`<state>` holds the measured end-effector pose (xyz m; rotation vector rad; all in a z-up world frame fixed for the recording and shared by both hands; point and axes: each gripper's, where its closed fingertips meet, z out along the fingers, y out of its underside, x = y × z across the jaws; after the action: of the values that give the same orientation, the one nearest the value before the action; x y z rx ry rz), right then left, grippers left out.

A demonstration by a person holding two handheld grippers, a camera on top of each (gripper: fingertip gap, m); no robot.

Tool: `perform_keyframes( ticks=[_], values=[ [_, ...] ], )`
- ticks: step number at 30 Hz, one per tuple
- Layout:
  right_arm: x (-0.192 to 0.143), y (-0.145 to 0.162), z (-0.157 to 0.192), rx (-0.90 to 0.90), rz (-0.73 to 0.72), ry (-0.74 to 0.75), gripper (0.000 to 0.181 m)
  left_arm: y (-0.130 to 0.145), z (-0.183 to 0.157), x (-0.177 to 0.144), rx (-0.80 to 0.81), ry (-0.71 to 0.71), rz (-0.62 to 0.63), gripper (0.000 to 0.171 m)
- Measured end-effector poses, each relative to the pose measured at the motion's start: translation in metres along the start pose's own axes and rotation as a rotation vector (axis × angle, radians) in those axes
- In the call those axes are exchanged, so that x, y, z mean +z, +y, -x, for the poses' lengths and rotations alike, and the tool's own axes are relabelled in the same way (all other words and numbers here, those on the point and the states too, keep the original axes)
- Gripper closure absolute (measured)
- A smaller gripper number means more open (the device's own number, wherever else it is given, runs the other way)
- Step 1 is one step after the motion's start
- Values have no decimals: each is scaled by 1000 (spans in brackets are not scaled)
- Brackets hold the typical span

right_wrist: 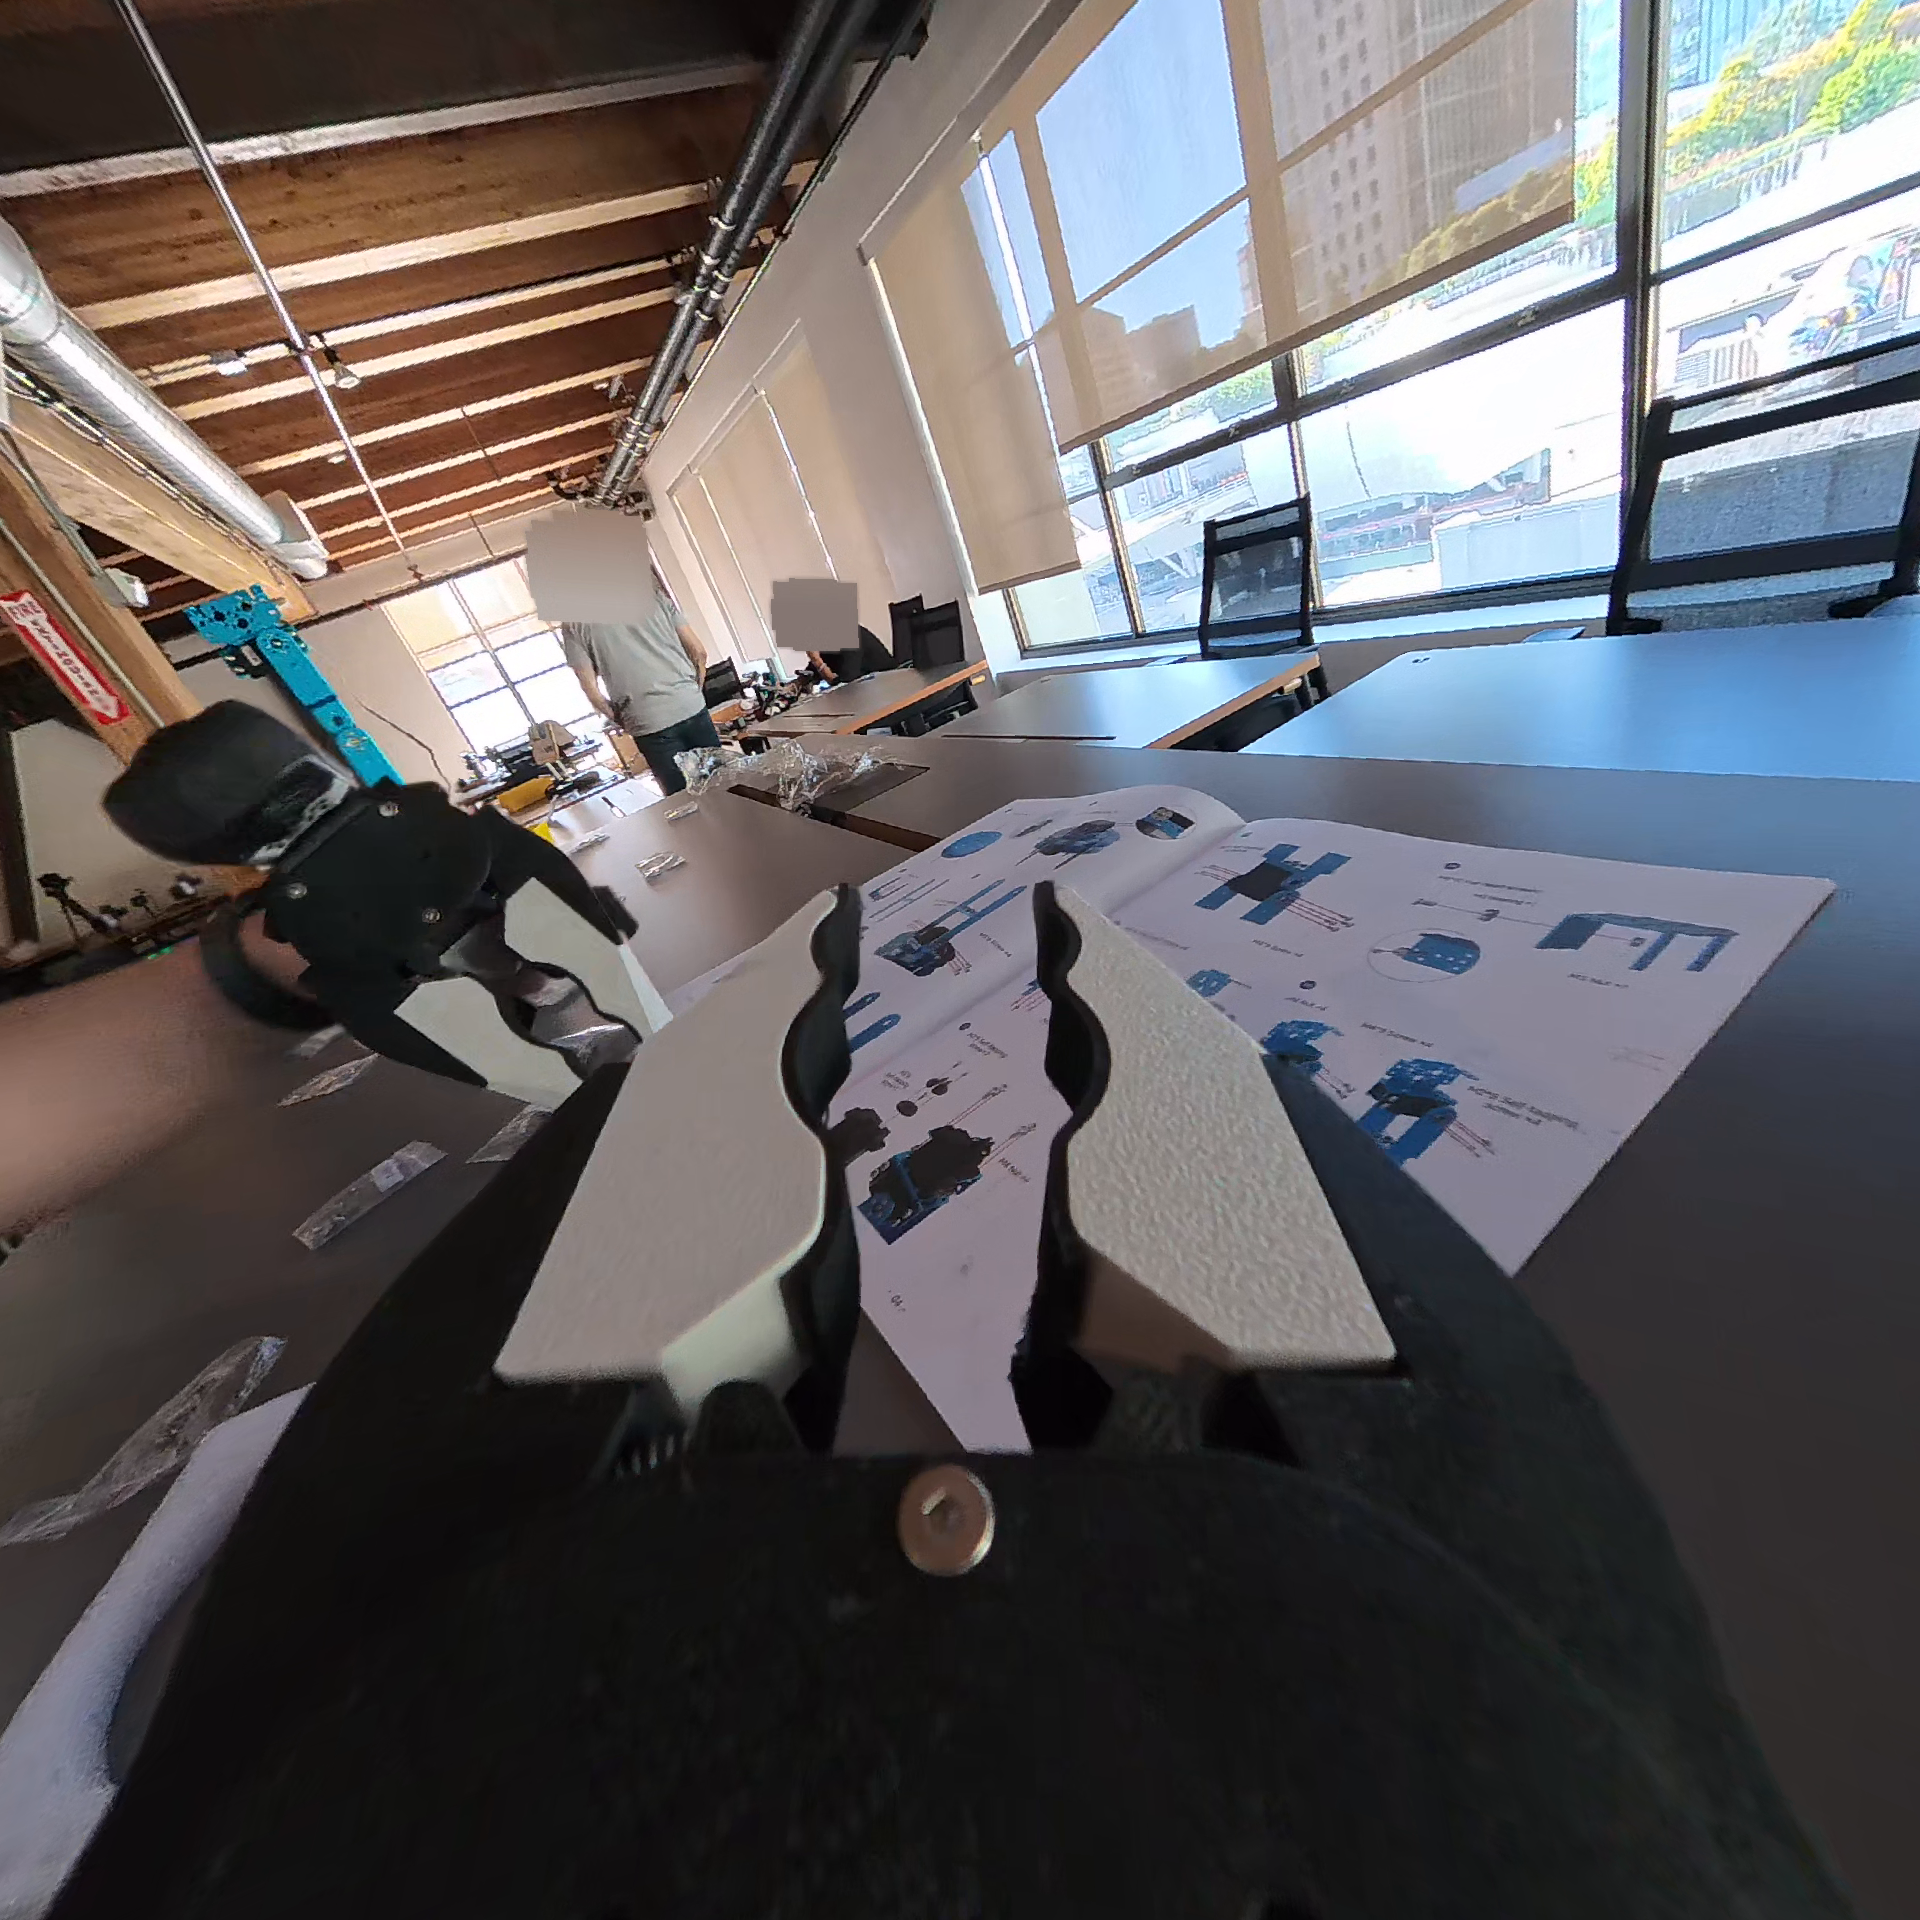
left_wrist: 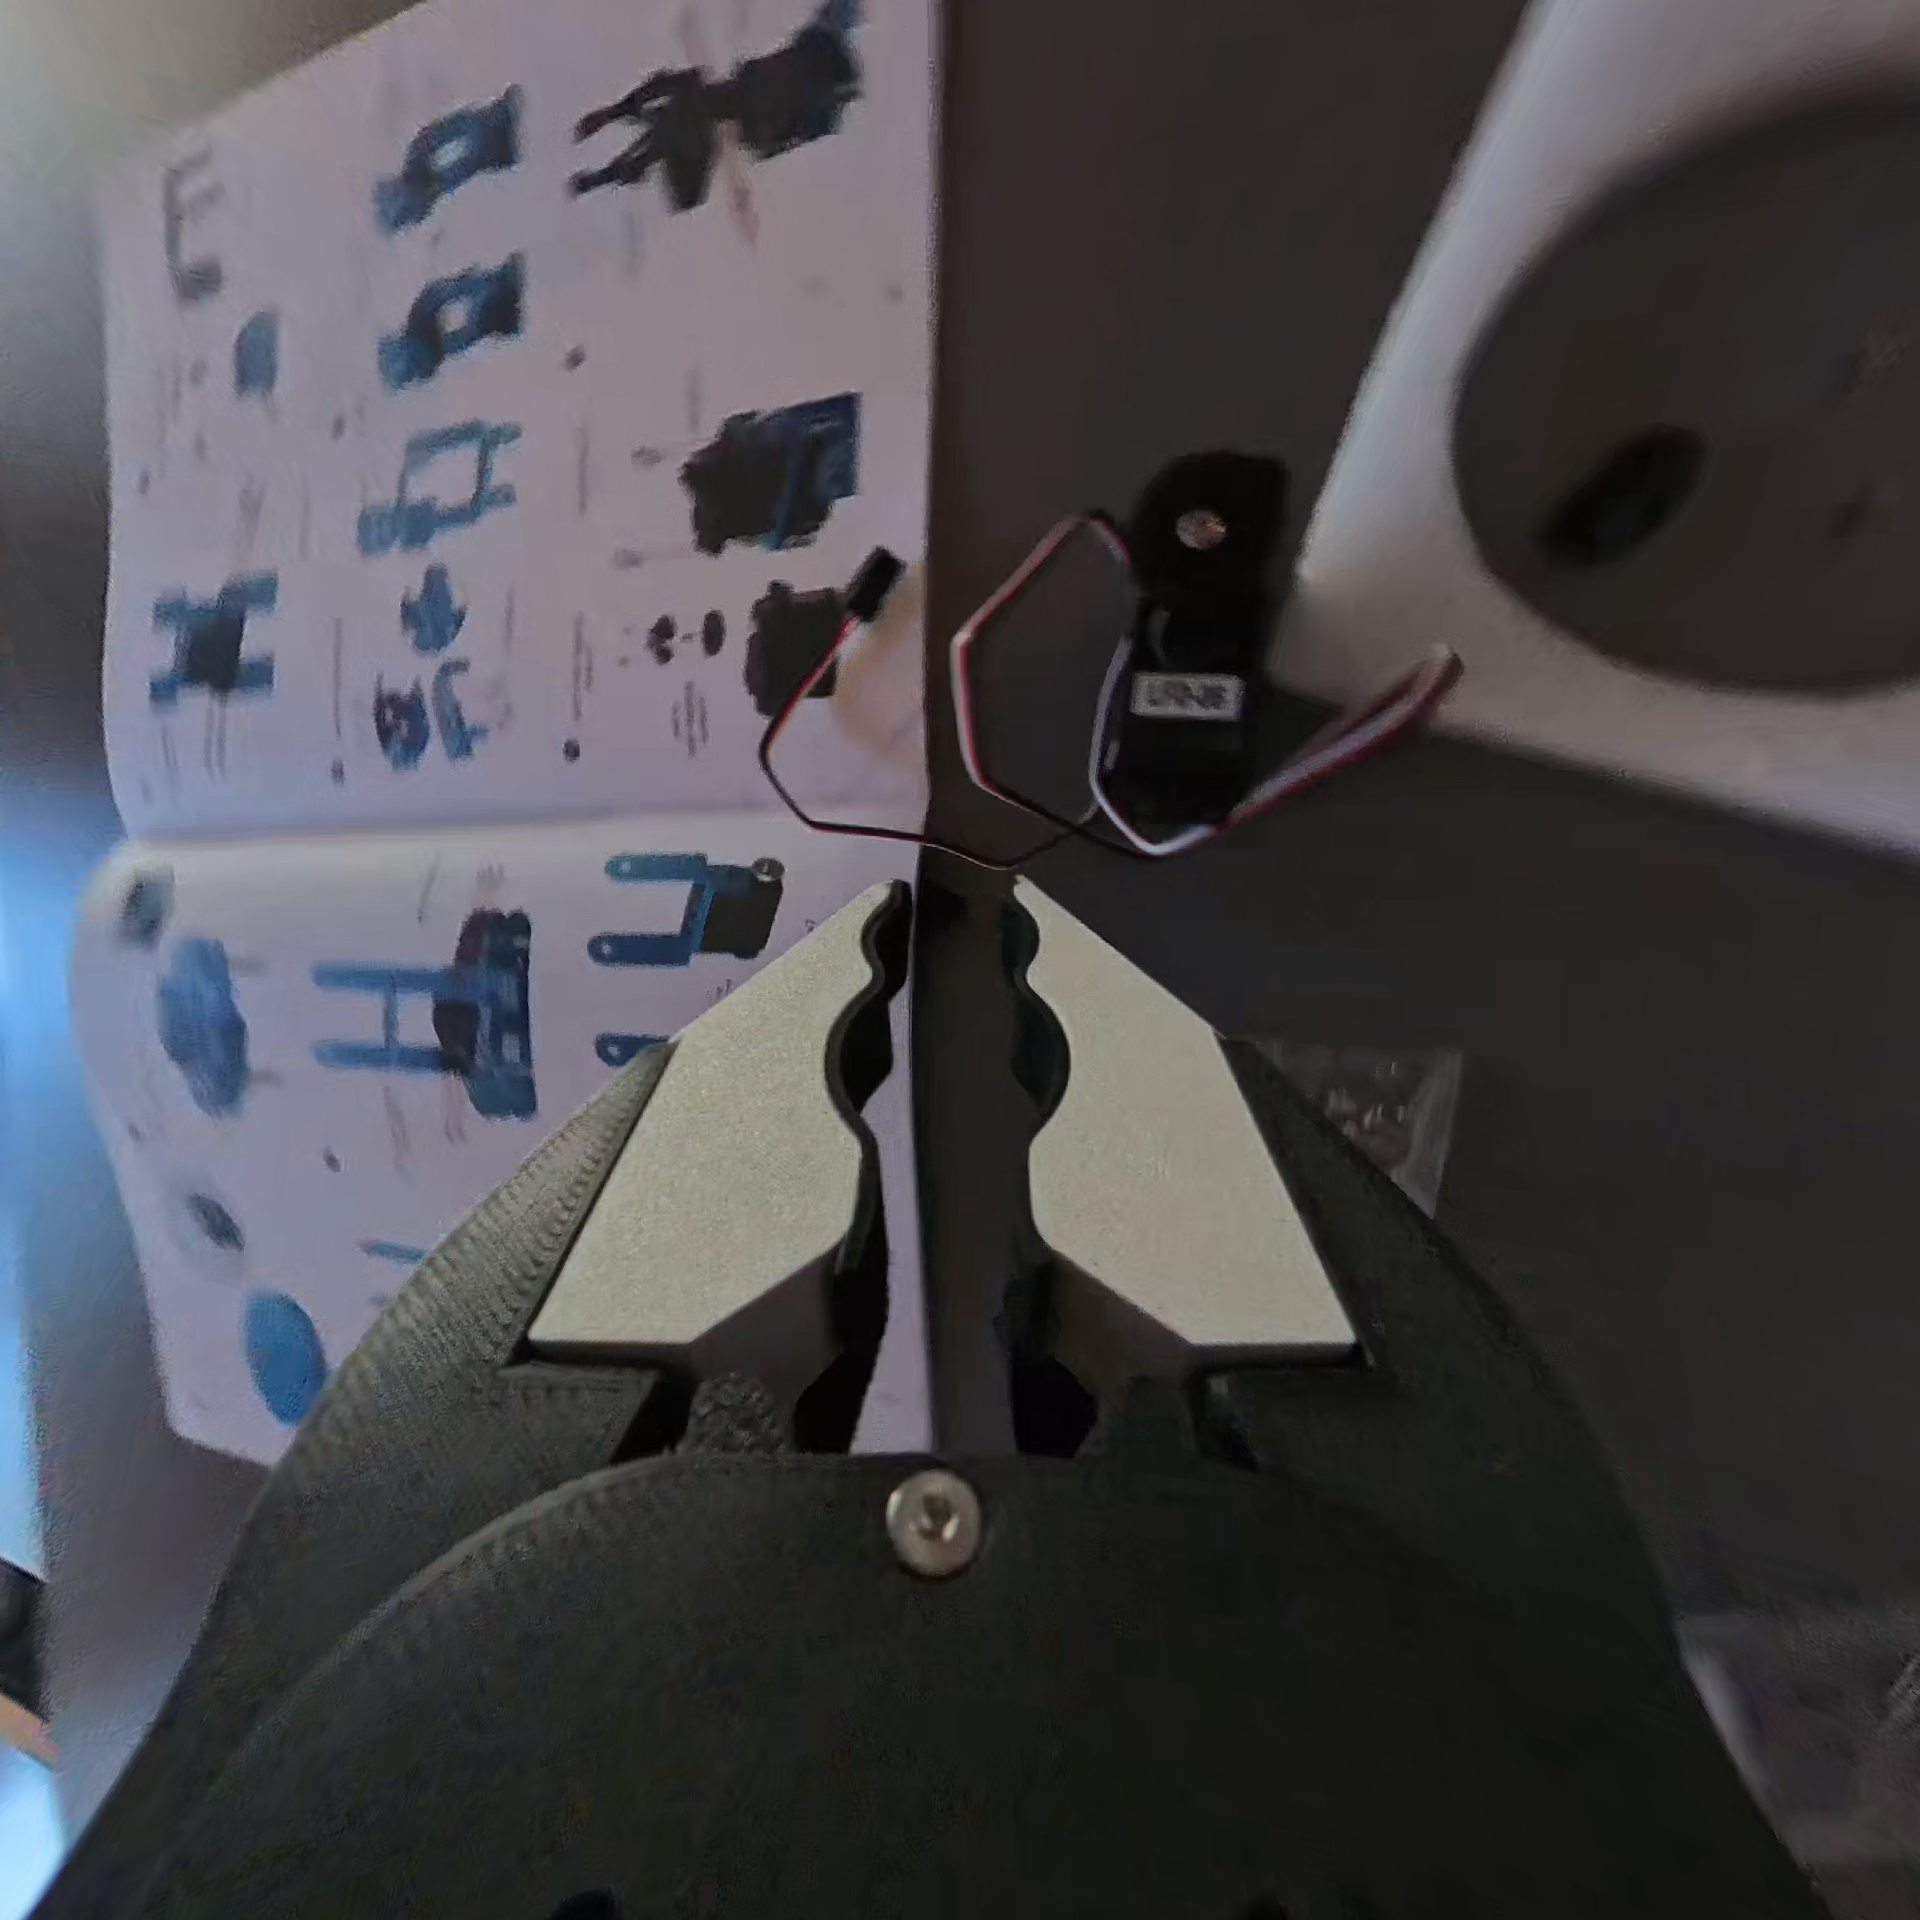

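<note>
Fingers (left_wrist: 862,1081) of the left gripper (left_wrist: 958,904) stand narrowly apart, empty, below the servo (left_wrist: 1184,675) at frame centre — light, stiff, thin wires (left_wrist: 977,707); the right gripper (right_wrist: 945,914) gapes over the manual (right_wrist: 1351,956).

Dark table (right_wrist: 1714,1091): open manual (right_wrist: 1403,997), plastic bags (right_wrist: 364,1195), servo (left_wrist: 1184,675).

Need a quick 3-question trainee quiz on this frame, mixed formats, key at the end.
1. True or false: the left gripper fingers are clamped on the small black servo motor with red, white and black wires.
2. What lies under the right gripper? A) open white instruction booklet with blue diagrams B) keyboard C) plate
3. Fill in: the booklet rests on a dark ___.

Key: 1 false, the servo lies apart, beyond the open fingers; 2 A; 3 table.
</note>
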<state>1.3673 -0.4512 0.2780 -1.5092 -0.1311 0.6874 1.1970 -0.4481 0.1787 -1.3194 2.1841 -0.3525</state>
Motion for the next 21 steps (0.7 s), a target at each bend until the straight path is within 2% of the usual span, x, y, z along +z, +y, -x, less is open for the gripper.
perform_keyframes(
  ticks=[2, 6, 11, 14, 21],
  values=[
    [2, 3, 1, 14, 15, -12, 149, 1, 2, -4, 167, 59, 17, 153],
    [6, 14, 2, 30, 65, -32, 148, 0, 4, -8, 294, 217, 62, 153],
    [7, 15, 6, 21, 74, -47, 148, 13, -2, 0, 363, 325, 133, 150],
    [7, 15, 7, 22, 74, -54, 148, 18, -4, 5, 399, 329, 151, 153],
    [6, 13, 4, 34, 66, -51, 148, 21, -9, 6, 396, 338, 145, 170]
  ],
)
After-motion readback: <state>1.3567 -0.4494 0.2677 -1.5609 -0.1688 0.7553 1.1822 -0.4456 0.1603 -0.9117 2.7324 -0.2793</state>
